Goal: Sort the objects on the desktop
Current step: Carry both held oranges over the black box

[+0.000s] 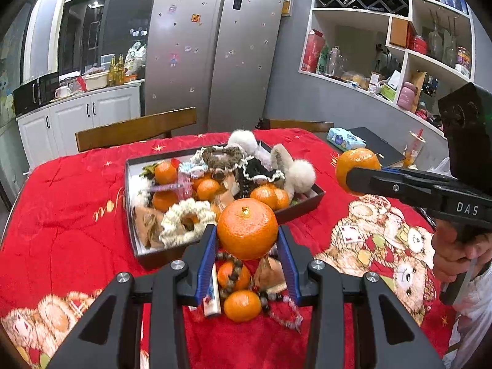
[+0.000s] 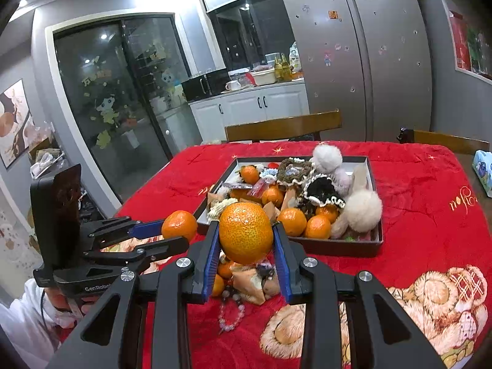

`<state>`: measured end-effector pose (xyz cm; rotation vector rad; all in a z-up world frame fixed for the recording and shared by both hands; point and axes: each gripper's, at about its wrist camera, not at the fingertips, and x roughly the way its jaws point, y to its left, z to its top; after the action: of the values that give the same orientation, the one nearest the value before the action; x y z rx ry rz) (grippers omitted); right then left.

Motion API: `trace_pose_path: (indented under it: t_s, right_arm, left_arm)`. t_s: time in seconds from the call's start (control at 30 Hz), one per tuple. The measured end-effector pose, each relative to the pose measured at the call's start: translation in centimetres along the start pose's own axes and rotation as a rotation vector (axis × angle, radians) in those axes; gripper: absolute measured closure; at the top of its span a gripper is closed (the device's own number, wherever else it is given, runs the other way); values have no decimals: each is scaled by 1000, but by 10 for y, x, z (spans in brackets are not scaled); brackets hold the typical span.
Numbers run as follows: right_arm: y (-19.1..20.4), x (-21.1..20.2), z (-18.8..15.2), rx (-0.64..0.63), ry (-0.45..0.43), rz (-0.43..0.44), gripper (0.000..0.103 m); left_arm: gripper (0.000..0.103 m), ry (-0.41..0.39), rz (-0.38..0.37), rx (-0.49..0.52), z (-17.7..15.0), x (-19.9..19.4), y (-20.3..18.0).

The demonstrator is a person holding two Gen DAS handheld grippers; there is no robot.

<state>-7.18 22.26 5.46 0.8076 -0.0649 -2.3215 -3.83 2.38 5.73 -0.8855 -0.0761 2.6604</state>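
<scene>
1. A tray (image 1: pixel 135 209) sits mid-desk (image 1: pixel 67 215), filled with oranges, scrunchies and pompoms.
2. A loose pile (image 1: pixel 246 292) of oranges, beads and packets lies on the desk just before the tray.
3. Two chairs (image 1: pixel 135 127) stand behind the desk, a fridge (image 1: pixel 215 49) behind them.
4. Shelves (image 1: pixel 393 46) hang to the right.

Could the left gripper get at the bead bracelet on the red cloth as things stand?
Probably not yet: the left gripper is shut on a tangerine, so its jaws are full. The bead bracelet itself lies uncovered just beneath.
</scene>
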Motion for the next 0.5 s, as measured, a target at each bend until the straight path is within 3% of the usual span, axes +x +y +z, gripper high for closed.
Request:
trace_pose_path:
  t_s: [0.5]
  right_arm:
    - [-37, 40, 32, 36, 3, 28, 71]
  left_arm:
    - [62, 7, -9, -14, 60, 48, 12]
